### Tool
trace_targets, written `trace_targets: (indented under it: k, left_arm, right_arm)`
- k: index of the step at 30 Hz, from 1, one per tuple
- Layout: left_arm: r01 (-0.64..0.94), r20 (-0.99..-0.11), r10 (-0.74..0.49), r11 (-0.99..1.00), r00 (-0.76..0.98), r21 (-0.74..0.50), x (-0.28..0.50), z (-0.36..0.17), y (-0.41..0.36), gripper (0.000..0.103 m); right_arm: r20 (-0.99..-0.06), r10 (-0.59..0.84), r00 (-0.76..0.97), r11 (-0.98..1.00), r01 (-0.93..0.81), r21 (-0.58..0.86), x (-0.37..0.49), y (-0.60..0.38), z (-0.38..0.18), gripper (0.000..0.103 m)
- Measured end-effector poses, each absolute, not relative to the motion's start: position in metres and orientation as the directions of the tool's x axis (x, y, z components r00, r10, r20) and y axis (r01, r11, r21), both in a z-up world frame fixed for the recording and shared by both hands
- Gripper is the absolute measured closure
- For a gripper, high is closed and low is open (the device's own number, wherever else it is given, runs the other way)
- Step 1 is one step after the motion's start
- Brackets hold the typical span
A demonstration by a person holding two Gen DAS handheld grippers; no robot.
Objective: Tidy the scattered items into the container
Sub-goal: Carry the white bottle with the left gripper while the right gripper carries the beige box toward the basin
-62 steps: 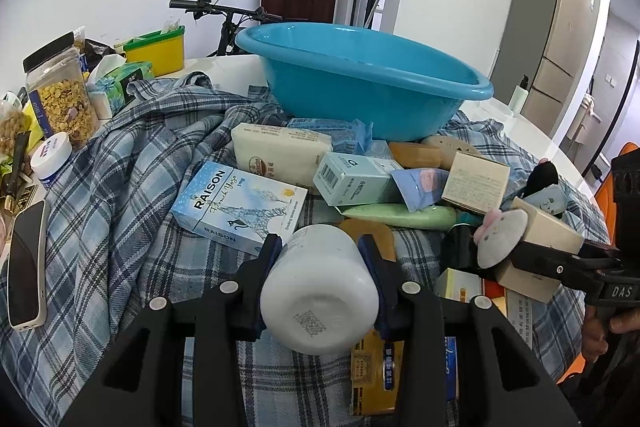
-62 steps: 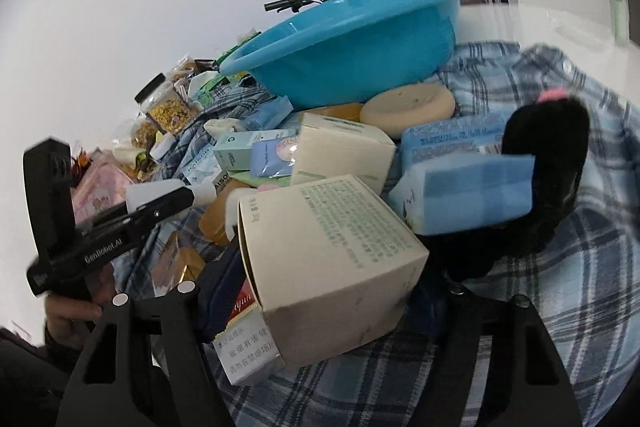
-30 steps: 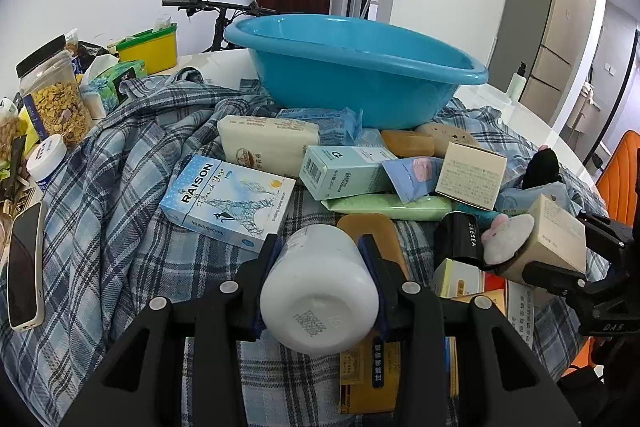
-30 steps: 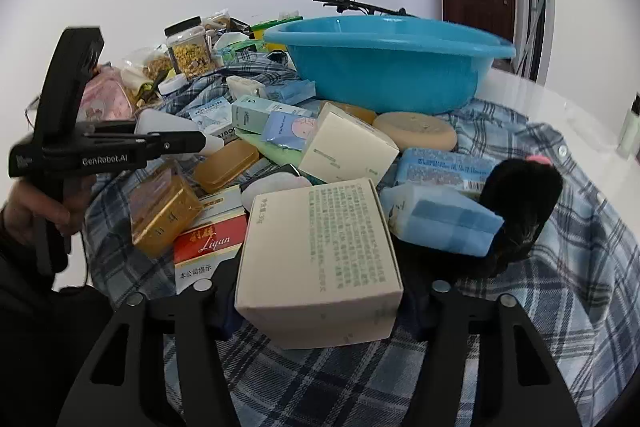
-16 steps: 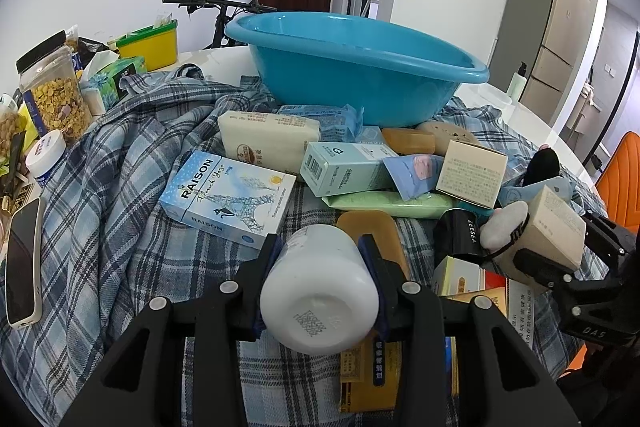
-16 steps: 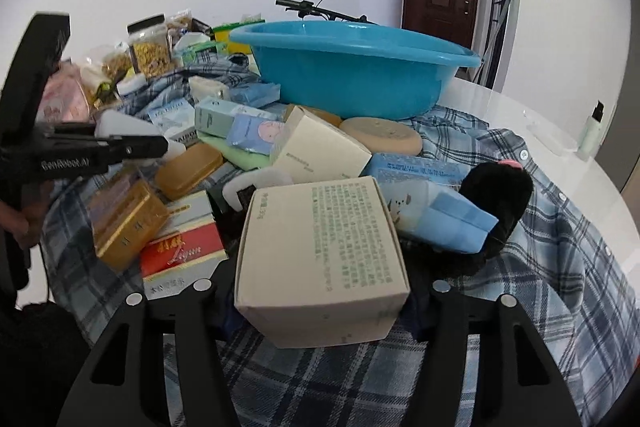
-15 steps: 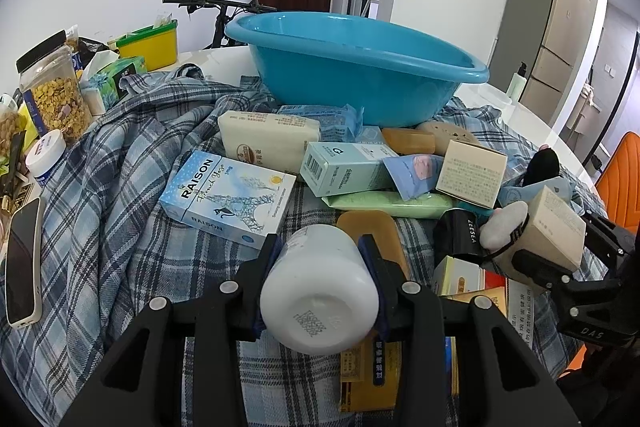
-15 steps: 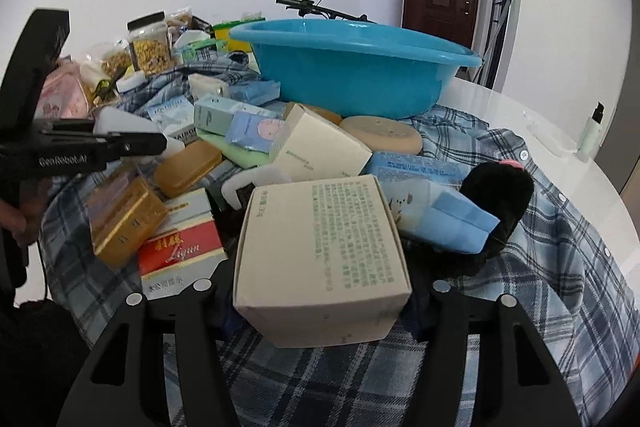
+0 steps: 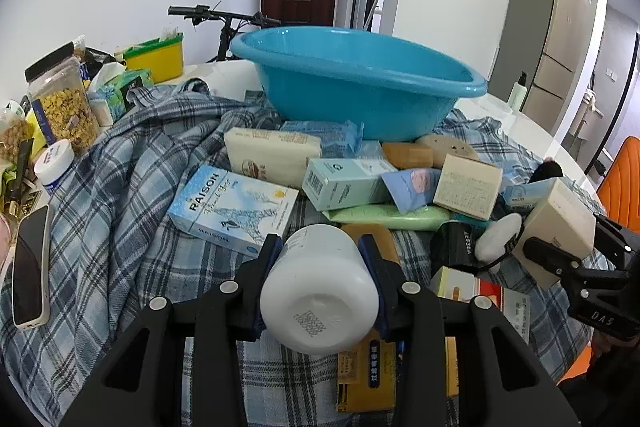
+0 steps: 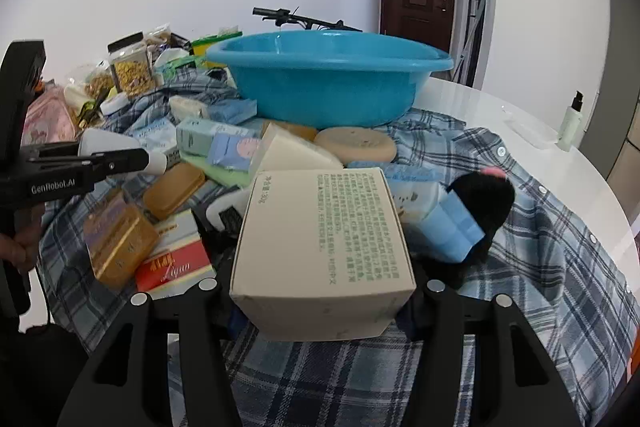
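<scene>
Short of the blue basin [image 9: 360,83], left gripper [image 9: 320,267] grasps a white bottle [image 9: 320,291] and right gripper [image 10: 324,291] a beige box [image 10: 324,239]; either may clip the rim.

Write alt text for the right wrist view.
The right hand-held gripper clamps a beige box over a plaid cloth strewn with packets. A blue basin sits behind; the left hand-held gripper holds a white bottle.
</scene>
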State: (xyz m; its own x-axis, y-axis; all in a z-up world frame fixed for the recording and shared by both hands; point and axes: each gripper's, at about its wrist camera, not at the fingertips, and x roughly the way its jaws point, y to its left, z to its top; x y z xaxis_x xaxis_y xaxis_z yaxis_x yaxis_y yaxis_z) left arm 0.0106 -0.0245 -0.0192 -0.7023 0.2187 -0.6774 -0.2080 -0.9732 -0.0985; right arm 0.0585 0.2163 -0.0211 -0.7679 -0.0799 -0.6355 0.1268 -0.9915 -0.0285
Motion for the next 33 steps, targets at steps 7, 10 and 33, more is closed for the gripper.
trace_targets:
  k: [7,10,33]
  left_arm:
    - [-0.207,-0.635,0.222,-0.973,-0.74,-0.099,0.013,-0.001,-0.024,0.061]
    - [-0.203,-0.616,0.213,-0.975,-0.758,-0.088,0.013,0.007,-0.023,0.061]
    - [-0.21,-0.395,0.211,-0.977,-0.894,-0.047,-0.002,0.111,0.001,0.061]
  right_arm:
    - [-0.616,-0.083,-0.783,-0.992,0.125,-0.025,0.053,0.217,0.0,0.048]
    - [-0.582,-0.068,-0.81,-0.992,0.115,-0.044,0.051,0.216,0.014,0.048]
    - [-0.397,-0.037,-0.917,-0.998,0.05,-0.024,0.027,0.216,0.102,0.048]
